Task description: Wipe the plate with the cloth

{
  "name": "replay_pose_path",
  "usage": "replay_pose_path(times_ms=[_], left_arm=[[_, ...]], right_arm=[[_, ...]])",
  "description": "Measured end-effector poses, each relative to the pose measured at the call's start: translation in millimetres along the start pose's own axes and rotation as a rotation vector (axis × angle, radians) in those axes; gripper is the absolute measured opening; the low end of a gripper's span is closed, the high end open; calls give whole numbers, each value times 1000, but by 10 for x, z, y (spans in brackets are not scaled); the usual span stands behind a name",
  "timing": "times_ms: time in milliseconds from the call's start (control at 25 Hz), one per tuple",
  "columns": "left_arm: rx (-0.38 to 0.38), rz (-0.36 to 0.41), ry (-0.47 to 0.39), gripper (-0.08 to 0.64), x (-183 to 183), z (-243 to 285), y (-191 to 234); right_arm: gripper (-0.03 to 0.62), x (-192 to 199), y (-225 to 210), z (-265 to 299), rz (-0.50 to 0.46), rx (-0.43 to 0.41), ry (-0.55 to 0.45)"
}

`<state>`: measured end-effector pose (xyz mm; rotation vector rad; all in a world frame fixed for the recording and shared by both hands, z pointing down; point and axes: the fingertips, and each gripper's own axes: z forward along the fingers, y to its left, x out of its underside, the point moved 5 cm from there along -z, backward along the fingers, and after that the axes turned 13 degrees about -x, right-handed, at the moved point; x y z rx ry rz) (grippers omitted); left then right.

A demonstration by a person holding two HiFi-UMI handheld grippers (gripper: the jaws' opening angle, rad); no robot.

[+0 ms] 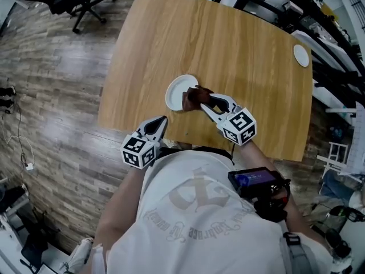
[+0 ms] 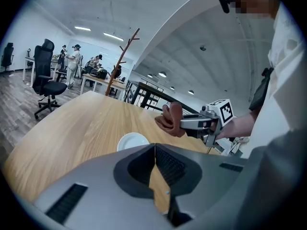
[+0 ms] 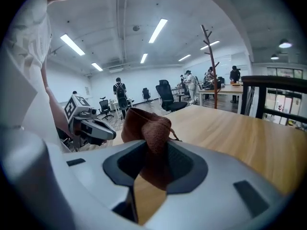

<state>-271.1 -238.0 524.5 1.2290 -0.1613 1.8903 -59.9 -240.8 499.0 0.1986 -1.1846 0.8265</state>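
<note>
Your right tool (image 1: 206,103) clamps the cloth (image 1: 194,97), lifted just beside the plate (image 1: 177,91). Your left tool (image 1: 161,122), jaws together and empty, hangs near it. Wiping seems unstarted.

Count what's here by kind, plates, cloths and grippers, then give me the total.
Plates: 2 (near plate, far plate off to the right)
Cloths: 1 (brown cloth, held in the right gripper)
Grippers: 2 (left gripper, right gripper)
Total: 5
</note>
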Motion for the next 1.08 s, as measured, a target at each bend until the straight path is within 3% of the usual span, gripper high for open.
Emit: replay_pose_path(times_ms=[400, 1080], left_arm=[[38, 65, 21, 12, -89, 161, -200], [38, 78, 23, 14, -106, 299, -398]], right_arm=[[126, 250, -1, -323, 69, 72, -63], [126, 272, -89, -393, 78, 41, -73]])
